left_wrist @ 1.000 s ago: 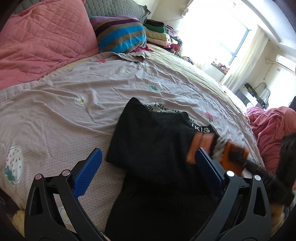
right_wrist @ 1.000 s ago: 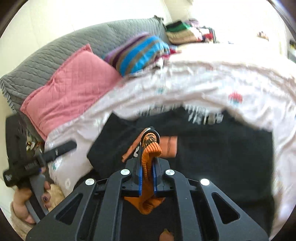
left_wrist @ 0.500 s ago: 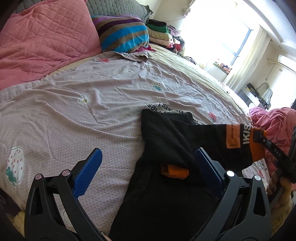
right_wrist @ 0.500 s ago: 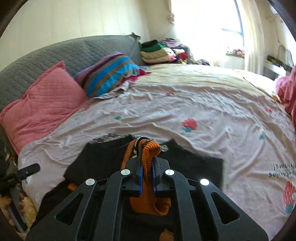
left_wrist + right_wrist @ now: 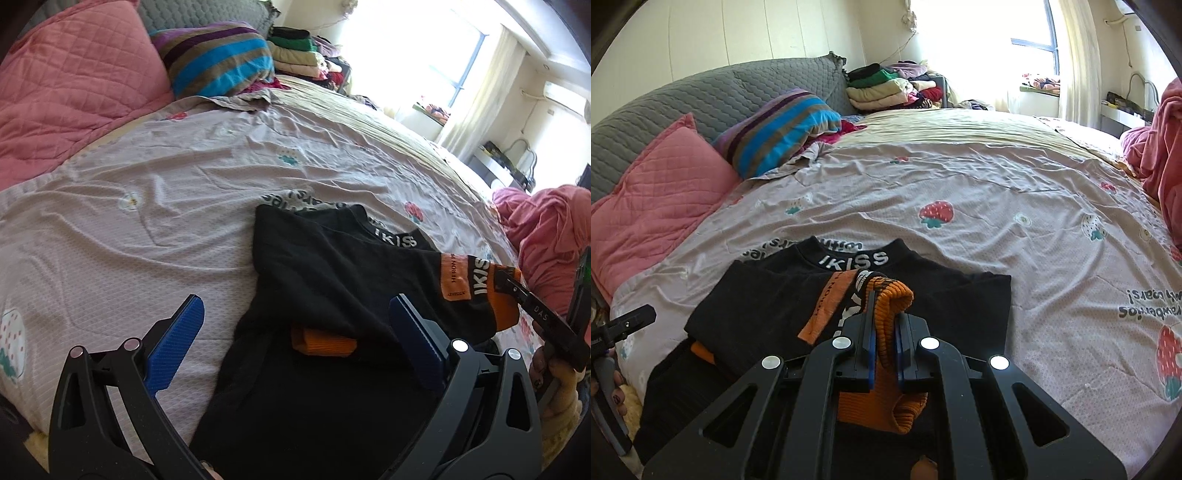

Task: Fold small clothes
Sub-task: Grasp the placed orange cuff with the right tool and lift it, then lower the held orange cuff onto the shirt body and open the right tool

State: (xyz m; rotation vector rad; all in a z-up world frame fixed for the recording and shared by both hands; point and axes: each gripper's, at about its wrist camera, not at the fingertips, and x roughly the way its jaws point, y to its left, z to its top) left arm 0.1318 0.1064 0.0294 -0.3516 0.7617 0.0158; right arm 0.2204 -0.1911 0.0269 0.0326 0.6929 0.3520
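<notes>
Now the right gripper, clamped on the orange cuff, has drawn the sleeve across the black sweater at the bed's near edge; the left gripper hovers, fingers apart, so that sleeve fold looks nearly complete.

Bed with strawberry-print sheet: black sweatshirt at 6 o'clock, pink quilted pillow at 9, striped pillow at 11.
</notes>
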